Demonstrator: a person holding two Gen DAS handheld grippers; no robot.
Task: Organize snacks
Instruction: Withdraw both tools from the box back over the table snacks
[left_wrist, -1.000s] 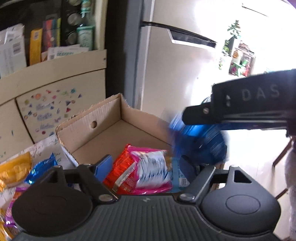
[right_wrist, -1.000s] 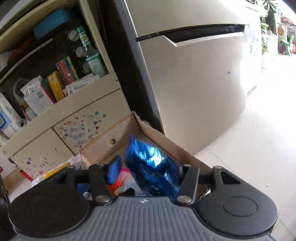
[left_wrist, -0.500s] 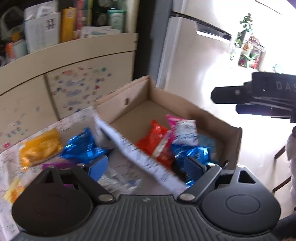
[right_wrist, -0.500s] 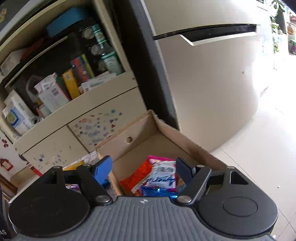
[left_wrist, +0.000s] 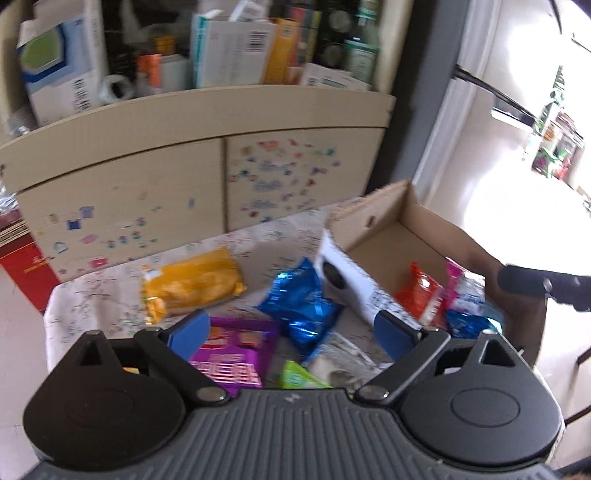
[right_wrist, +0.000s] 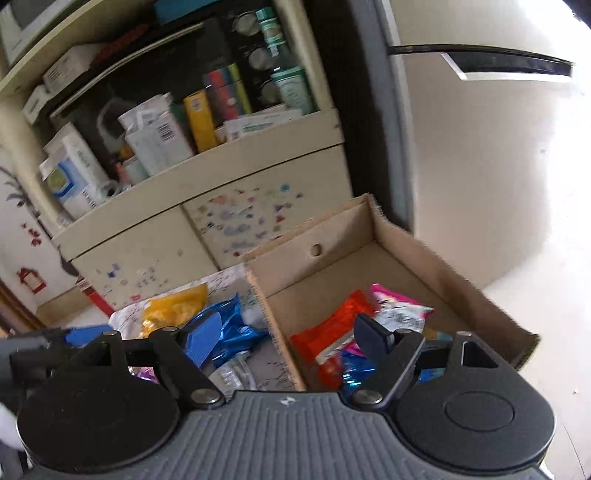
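Cream sticker-covered cabinet (right_wrist: 207, 236), cluttered shelf (right_wrist: 177, 122) above; pale fridge (right_wrist: 480, 155) beside; bright glossy floor (right_wrist: 554, 266)

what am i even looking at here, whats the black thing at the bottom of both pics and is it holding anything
That black thing is a hand-held gripper: a person carries one in each hand, each with a camera looking forward along its two blue-tipped fingers. One picture comes from the left gripper, the other from the right gripper. Both are open and hold nothing.

Ahead is a cardboard box with an orange-red packet, a pink-and-white packet and a blue one inside. Beside it, on the patterned table cover, lie a yellow snack bag, a blue foil packet and a purple packet.
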